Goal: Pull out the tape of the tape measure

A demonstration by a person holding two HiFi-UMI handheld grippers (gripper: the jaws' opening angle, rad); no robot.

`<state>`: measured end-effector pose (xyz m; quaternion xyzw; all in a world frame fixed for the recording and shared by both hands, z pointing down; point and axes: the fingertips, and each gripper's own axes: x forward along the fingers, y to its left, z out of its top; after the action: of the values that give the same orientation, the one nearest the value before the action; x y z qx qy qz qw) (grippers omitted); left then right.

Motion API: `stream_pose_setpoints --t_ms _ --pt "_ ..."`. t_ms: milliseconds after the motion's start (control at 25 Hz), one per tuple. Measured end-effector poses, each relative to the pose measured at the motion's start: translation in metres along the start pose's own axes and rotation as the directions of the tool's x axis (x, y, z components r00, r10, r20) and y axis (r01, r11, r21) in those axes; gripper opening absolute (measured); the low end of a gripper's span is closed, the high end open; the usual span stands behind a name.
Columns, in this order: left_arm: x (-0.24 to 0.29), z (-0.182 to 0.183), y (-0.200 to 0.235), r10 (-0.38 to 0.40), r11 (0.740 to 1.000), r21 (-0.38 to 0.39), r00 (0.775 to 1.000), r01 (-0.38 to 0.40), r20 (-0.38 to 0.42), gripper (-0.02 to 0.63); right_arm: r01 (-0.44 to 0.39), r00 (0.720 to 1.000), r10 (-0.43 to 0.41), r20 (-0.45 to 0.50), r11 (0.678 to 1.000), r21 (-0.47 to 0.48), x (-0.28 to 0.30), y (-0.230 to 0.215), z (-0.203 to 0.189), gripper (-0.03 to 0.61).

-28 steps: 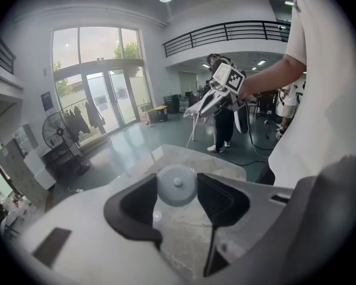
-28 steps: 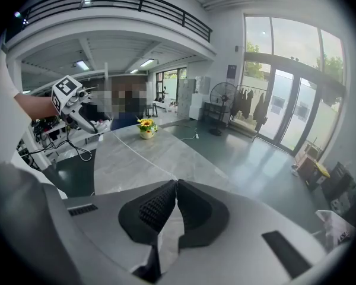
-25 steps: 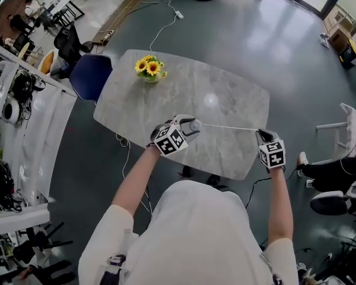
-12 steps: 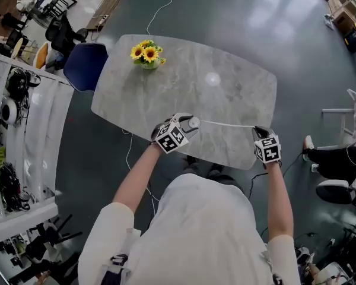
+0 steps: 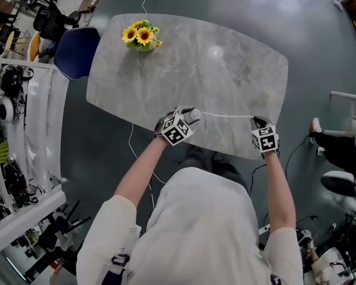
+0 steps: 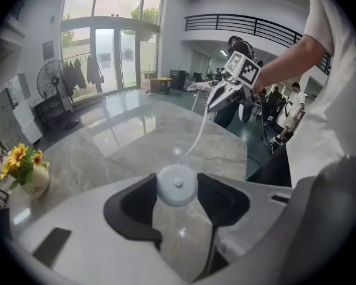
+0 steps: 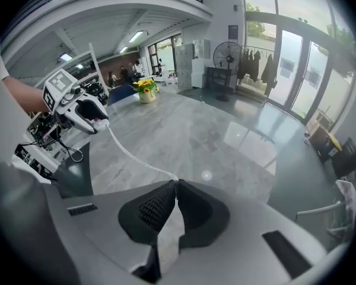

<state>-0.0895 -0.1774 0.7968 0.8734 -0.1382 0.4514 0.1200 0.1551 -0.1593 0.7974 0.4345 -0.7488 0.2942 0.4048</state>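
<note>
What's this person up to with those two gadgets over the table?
A person stands at a marble table with a hand-held gripper in each hand. The left gripper clamps a small round tape measure between its jaws. The right gripper, its jaws pinched shut, grips the end of the white tape. The tape is pulled out and spans the gap between the two grippers, over the table's near edge. A vase of sunflowers stands at the far corner.
</note>
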Motion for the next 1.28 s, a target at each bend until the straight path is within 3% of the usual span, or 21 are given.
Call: stream_pose_setpoints --t_ms 560,880,1000,1040,1120,1280 --pt "0.077 -0.051 0.014 -0.049 0.997 -0.066 0.992 0.042 -0.115 0.218 -0.018 0.994 0.021 -0.110 0.999 0.029 0.078 0.005 -0.050 0.037" --pt "0.103 -0.070 0.013 0.033 0.999 0.033 0.977 -0.027 -0.210 0.218 -0.015 0.980 0.004 -0.198 0.998 -0.057 0.103 0.007 -0.072 0.038" --pt "0.107 -0.073 0.014 0.047 0.999 0.032 0.975 -0.041 -0.215 0.219 -0.006 0.977 -0.010 -0.213 0.997 -0.076 0.107 0.007 -0.075 0.040" --pt "0.107 -0.073 0.016 0.049 0.999 0.026 0.976 -0.045 -0.213 0.219 -0.003 0.977 -0.012 -0.213 0.998 -0.069 0.108 0.006 -0.075 0.051" --pt "0.107 -0.072 0.019 0.052 0.999 0.010 0.977 -0.051 -0.209 0.229 0.001 0.976 -0.014 -0.216 0.998 -0.060 0.109 0.005 -0.074 0.143" --pt "0.107 -0.071 0.022 0.058 0.998 -0.014 0.977 -0.062 -0.207 0.256 0.004 0.978 -0.016 -0.208 0.998 -0.059 0.107 0.001 -0.071 0.173"
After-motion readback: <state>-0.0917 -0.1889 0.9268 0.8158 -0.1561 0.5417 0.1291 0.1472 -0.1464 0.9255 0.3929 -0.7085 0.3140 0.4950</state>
